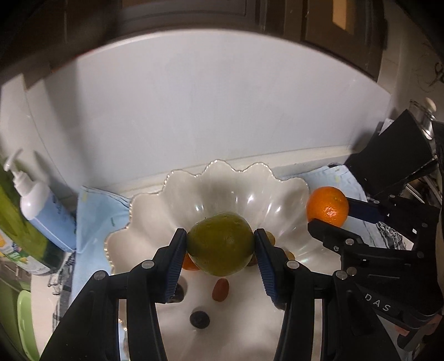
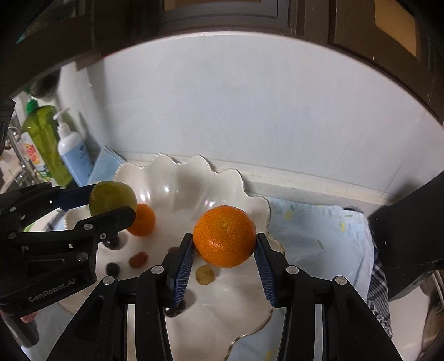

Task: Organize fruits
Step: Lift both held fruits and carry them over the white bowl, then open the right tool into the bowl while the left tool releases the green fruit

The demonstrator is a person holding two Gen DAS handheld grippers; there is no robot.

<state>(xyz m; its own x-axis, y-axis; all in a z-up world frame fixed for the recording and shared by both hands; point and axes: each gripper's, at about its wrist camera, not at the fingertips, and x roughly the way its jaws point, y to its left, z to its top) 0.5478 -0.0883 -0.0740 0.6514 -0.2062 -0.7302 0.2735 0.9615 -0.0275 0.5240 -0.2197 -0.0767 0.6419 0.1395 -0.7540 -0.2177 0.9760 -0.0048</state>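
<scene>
Left wrist view shows the left gripper [image 1: 220,244] clamping a green fruit [image 1: 221,243] between its fingers above the scalloped white bowl [image 1: 172,191]. Right wrist view shows the right gripper [image 2: 224,245] pinching an orange [image 2: 224,236] over the bowl's rim, with another orange [image 2: 143,219] and small fruits inside.

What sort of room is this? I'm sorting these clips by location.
Probably a home kitchen counter. A green dish-soap bottle and a pump bottle stand by what looks like a tap at the left edge, dark cabinets hang above, and a scalloped white bowl holds fruit.
</scene>
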